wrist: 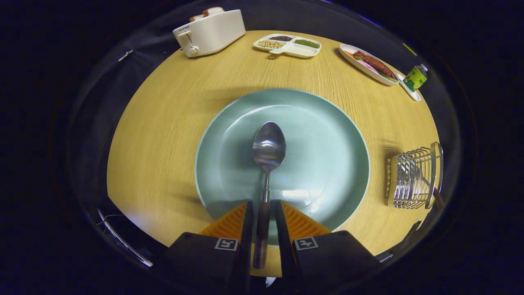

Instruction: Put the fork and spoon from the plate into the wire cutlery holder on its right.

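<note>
Over the plate (pixel 327 135), the tool (pixel 262 213) points forward — fingers clamped on the spoon (pixel 268 149) handle.

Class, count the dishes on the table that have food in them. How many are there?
2. A divided tray of beans sits at the table's far edge beside the toaster; an oval dish of food lies right of it. The green plate carries just the spoon.
</note>
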Tool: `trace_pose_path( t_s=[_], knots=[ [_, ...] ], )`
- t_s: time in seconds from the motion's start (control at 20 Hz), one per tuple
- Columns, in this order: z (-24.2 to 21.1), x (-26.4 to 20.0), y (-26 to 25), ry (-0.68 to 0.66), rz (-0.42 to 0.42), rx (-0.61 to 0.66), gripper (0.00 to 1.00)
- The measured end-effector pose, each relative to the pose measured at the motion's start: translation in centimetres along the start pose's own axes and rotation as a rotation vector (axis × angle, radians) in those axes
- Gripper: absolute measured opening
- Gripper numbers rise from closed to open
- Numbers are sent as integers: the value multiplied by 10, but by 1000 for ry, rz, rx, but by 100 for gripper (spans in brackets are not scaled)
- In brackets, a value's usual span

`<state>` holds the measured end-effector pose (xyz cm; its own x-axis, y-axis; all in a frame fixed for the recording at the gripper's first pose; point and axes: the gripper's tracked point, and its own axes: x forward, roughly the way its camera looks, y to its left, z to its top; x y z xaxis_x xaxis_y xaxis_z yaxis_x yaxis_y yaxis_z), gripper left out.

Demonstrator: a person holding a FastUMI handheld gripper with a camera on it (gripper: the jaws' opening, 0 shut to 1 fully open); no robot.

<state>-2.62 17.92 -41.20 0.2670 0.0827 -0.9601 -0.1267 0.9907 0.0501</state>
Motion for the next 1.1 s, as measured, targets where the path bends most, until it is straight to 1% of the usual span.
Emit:
trace_pose_path(
  t_s=[0.05,0.1,0.15,0.2,0.25,0.35,0.55,0.8,0.95,1.1],
  knots=[
    [0,0,-4,13,-9,-7,31],
    [0,0,-2,17,5,-4,19],
    [4,-7,-3,18,9,-9,16],
    [-1,1,-3,27,25,-13,14],
    [0,-1,-2,35,48,-15,14],
    [-2,-4,0,52,83,-12,9],
    [9,-29,-8,27,117,-37,9],
    [36,-86,-30,-20,184,-16,9],
    [45,-126,-62,-25,199,-37,9],
    [42,-157,-108,12,177,-48,9]
  ],
)
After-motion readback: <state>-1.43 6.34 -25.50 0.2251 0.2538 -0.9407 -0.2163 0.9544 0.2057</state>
